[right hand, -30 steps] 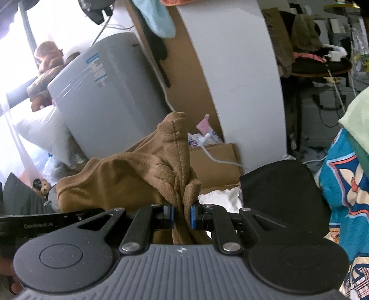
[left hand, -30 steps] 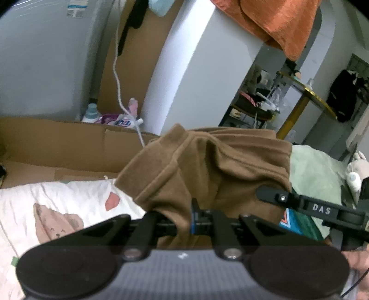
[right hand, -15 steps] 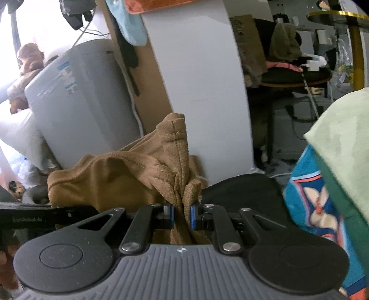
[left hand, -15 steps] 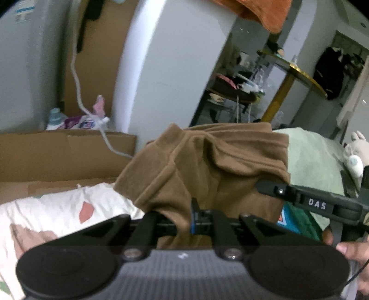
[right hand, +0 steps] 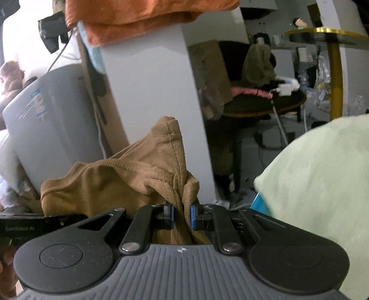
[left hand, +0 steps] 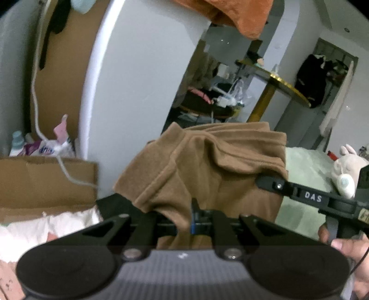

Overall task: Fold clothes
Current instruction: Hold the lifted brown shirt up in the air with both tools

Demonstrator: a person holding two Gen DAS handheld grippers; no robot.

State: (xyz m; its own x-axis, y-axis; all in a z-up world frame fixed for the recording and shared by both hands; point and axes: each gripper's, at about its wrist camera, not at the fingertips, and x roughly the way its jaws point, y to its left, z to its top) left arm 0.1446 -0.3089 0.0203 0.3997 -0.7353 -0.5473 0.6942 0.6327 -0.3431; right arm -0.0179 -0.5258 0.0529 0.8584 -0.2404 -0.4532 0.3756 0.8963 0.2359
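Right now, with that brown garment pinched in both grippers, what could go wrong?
1. The right gripper pinches only a bunched fold of the brown garment; if that bunch slips, the cloth might drop unevenly.
2. The garment hangs crumpled between the left gripper and the right, so a fold started now would likely trap wrinkles.
3. The green blanket sits close on the right; the garment could land on it or snag.

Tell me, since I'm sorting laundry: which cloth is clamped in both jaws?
The brown fleece garment, pinched by both grippers; the orange cloth hangs overhead, the pale green one lies aside.
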